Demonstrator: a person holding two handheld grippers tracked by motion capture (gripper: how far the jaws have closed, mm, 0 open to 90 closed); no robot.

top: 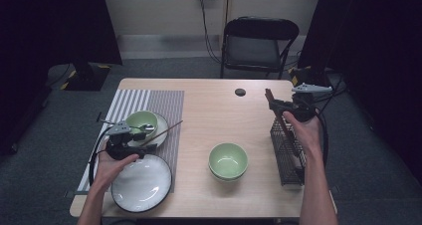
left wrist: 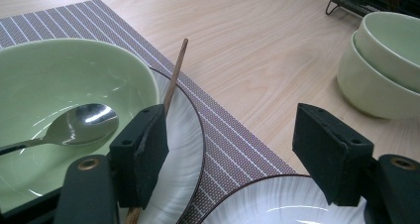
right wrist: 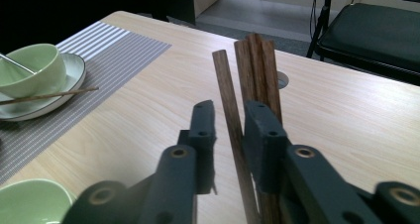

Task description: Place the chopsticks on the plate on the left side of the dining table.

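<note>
Two hands, two claws: one grabs a chopstick and one is wide open.

Nearest, the left hand point(top: 115, 161) lies palm up by the big white plate point(top: 141, 186). Its left gripper point(left wrist: 230, 149) has jaws wide apart, holding nothing. One chopstick point(left wrist: 174, 77) rests on the small plate point(left wrist: 183, 135) there. The left gripper view shows a spoon point(left wrist: 74, 126) in the green bowl point(left wrist: 59, 80). Farther off, the right hand point(top: 304, 130) lifts over the wire rack point(top: 287, 153). The right gripper point(right wrist: 229, 122) squeezes one brown stick point(right wrist: 229, 105), next to the bunch point(right wrist: 258, 65) standing behind it. Two stacked bowls point(top: 228, 161) sit in the middle of the table point(top: 214, 110).
</note>
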